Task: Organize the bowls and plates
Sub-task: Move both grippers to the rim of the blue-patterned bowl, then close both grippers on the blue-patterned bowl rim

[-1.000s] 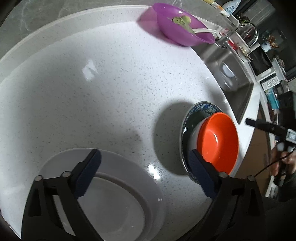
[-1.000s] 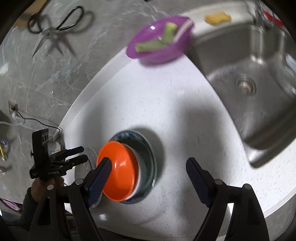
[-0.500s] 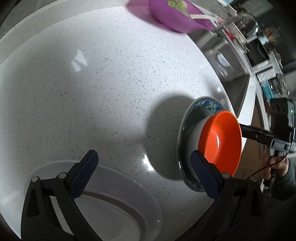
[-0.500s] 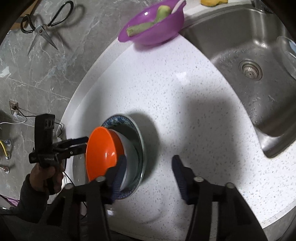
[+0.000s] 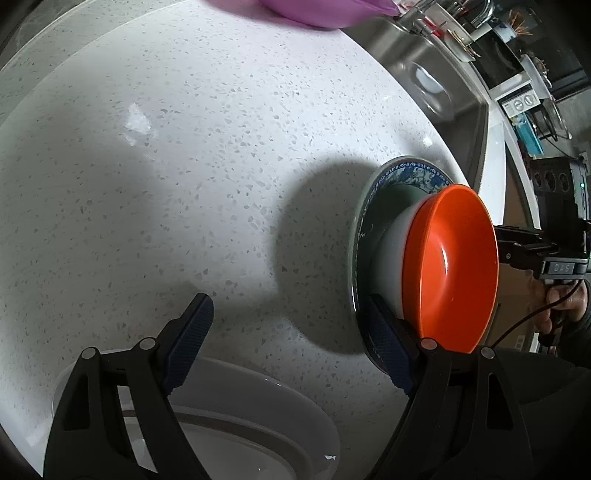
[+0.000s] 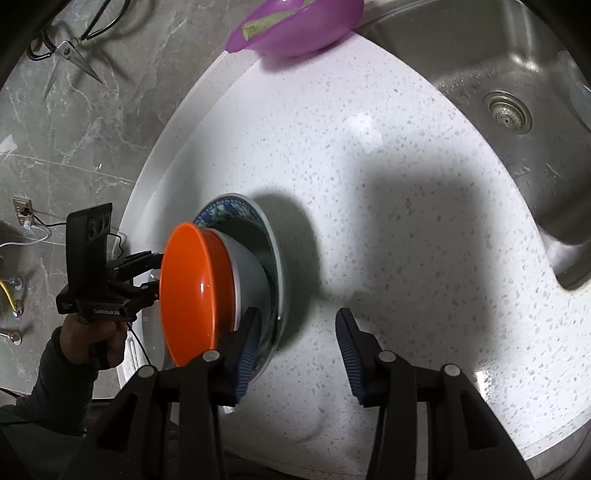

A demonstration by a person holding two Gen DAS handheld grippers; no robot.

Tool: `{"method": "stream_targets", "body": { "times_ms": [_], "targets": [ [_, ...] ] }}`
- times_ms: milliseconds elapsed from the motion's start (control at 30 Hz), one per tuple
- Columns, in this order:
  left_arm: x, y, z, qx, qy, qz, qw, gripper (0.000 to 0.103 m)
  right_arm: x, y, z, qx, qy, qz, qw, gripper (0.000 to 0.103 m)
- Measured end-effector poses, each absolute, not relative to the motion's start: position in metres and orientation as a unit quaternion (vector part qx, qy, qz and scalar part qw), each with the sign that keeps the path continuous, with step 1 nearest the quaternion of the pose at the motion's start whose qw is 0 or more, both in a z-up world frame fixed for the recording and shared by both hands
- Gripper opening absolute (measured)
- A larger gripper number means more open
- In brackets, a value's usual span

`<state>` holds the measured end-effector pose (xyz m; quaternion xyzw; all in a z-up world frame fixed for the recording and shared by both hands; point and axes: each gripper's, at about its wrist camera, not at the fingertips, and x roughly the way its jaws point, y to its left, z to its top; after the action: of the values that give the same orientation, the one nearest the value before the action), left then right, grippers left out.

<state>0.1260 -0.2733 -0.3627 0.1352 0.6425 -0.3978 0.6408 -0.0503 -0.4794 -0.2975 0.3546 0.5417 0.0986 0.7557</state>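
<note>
Plates: one blue-patterned plate [image 6: 236, 208] and one white plate [image 5: 266, 417]; orange bowl [image 6: 192, 295] stacked on white bowl [image 6: 251, 269]. White speckled bench [image 6: 388, 184], steel sink [image 6: 517, 85]. Left tool [image 5: 291, 339] wide, right tool [image 6: 295, 343] partly spread, both empty.

A white speckled countertop [image 6: 406, 192] meets a steel sink [image 6: 517, 74] with a round drain [image 6: 506, 109], while scissors [image 6: 70, 48] hang on the grey marble wall [image 6: 74, 129].

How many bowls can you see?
3: an orange bowl nested in a white bowl on the blue plate, and a purple bowl by the sink. More may be hidden.
</note>
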Motion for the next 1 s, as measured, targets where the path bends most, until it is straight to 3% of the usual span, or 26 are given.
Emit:
{"method": "stream_targets", "body": {
  "times_ms": [300,400,567,700,833,1000],
  "targets": [
    [0.128,-0.275,-0.371,0.123,0.650,-0.401,0.634,0.082,-0.048,-0.478,-0.301,0.358,0.540,0.098,0.755,0.042],
    [0.128,-0.274,-0.372,0.114,0.647,-0.412,0.632,0.078,-0.048,-0.477,-0.300,0.354,0.533,0.109,0.761,0.039],
    [0.125,-0.274,-0.371,0.096,0.644,-0.438,0.620,0.058,-0.049,-0.478,-0.301,0.361,0.524,0.119,0.762,0.035],
    [0.123,-0.278,-0.369,0.094,0.644,-0.446,0.614,0.049,-0.050,-0.479,-0.303,0.368,0.516,0.130,0.762,0.029],
    [0.123,-0.281,-0.363,0.089,0.644,-0.459,0.605,0.031,-0.051,-0.477,-0.301,0.372,0.513,0.143,0.760,0.022],
    [0.122,-0.288,-0.362,0.085,0.646,-0.465,0.599,0.023,-0.053,-0.478,-0.303,0.390,0.509,0.148,0.753,0.016]
  ]
}}
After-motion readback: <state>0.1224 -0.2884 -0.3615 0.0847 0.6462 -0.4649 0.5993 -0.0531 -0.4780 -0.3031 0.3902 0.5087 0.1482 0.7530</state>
